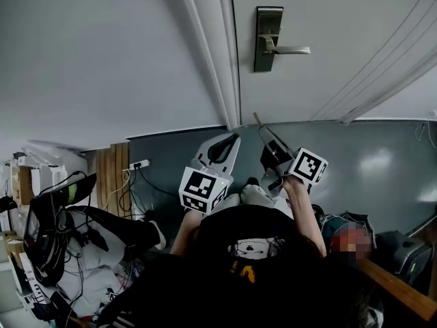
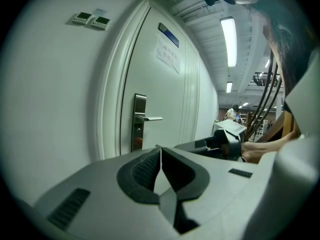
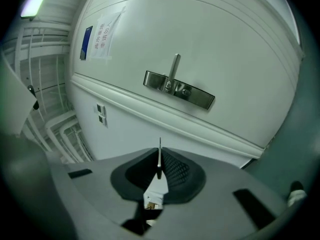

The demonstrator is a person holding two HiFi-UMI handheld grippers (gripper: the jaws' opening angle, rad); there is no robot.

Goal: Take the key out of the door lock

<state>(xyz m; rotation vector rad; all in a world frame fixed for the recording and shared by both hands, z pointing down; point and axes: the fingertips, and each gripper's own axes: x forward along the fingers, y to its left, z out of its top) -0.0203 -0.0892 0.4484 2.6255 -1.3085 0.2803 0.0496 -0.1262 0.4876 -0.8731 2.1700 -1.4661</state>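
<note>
The white door carries a metal lock plate [image 1: 268, 38] with a lever handle [image 1: 290, 50]; the plate also shows in the left gripper view [image 2: 138, 121] and the right gripper view [image 3: 178, 89]. My right gripper [image 1: 263, 130] [image 3: 159, 156] is well back from the door, shut on the key [image 3: 160, 146], whose thin blade sticks out edge-on past the pads. In the head view the key [image 1: 257, 119] pokes out of the tips. My left gripper [image 1: 235, 137] [image 2: 160, 149] hangs beside it, shut and empty. No key is visible in the lock.
A power strip [image 1: 138, 164] with cables, a wooden panel [image 1: 113, 176] and piled gear [image 1: 51, 231] lie on the dark floor at the left. A paper notice [image 2: 167, 54] hangs on the door. Wall switches [image 2: 90, 20] sit left of the frame. A person [image 2: 232, 113] stands far off.
</note>
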